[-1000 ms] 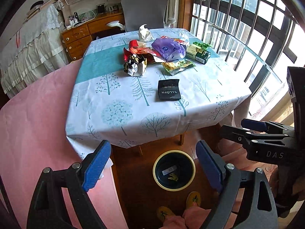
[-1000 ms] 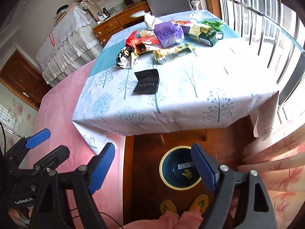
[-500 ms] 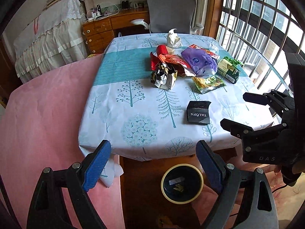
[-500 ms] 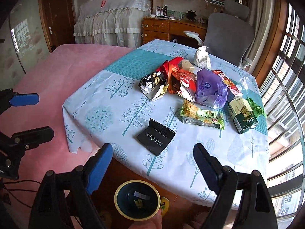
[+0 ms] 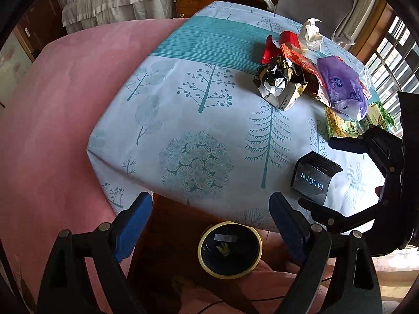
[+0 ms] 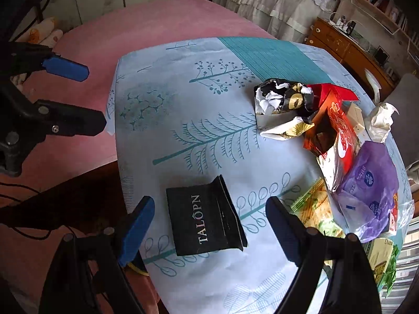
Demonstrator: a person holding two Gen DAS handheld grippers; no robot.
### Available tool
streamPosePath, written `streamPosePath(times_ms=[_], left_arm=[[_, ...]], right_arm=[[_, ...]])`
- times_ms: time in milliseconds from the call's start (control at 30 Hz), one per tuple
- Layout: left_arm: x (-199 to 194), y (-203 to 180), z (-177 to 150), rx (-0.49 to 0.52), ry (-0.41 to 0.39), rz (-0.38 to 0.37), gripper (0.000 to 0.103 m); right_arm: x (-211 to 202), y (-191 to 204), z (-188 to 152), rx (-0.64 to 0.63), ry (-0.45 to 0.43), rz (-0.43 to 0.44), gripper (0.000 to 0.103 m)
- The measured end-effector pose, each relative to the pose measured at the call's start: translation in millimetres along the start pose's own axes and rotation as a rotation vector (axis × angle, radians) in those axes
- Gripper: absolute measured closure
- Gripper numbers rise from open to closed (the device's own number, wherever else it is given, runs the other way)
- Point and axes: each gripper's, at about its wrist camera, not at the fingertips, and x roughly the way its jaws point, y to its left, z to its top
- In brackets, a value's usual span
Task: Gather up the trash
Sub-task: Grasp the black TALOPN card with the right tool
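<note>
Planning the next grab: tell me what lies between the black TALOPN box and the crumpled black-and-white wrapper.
Only bare tablecloth lies between the box and the wrapper; the right wrist view shows it best.

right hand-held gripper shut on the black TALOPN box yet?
No. The right hand-held gripper is open, its fingers either side of the black TALOPN box, which lies flat on the tablecloth.

The desk is bare cloth from 9 to 12 o'clock of the black packet. A wrapper heap crowds 1 to 3 o'clock. The bin stands uncovered below the desk edge.
</note>
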Motion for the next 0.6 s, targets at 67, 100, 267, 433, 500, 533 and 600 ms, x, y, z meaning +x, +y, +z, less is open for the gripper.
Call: streamPosePath(times_ms=[67, 100, 267, 433, 500, 533, 600], left_arm=[[4, -1, -4, -0.022, 0.012, 0.013, 0.014], [6, -1, -5, -0.033, 0.017, 0.016, 0.014], [12, -6, -6, -0.067, 0.033, 0.026, 0.014], [13, -13, 3, -0.065, 0.034, 0.026, 0.014], [13, -16, 8, -0.055, 0.035, 0.024, 0.014], [14, -19, 12, -0.048, 0.035, 0.022, 0.014], [16, -24, 20, -0.037, 0.034, 0.018, 0.014]], right_arm=[[5, 8, -2, -0.085, 0.007, -0.011, 0.016], [8, 9, -3, -0.120, 0.020, -0.016, 0.016], [12, 0, -4, -0.107, 0.054, 0.049, 0.023], [10, -8, -7, -0.059, 0.050, 0.125, 0.048], [10, -14, -6, -0.041, 0.044, 0.123, 0.056], [10, -16, -6, -0.031, 0.043, 0.132, 0.059], [10, -25, -6, 0.003, 0.040, 0.144, 0.060]])
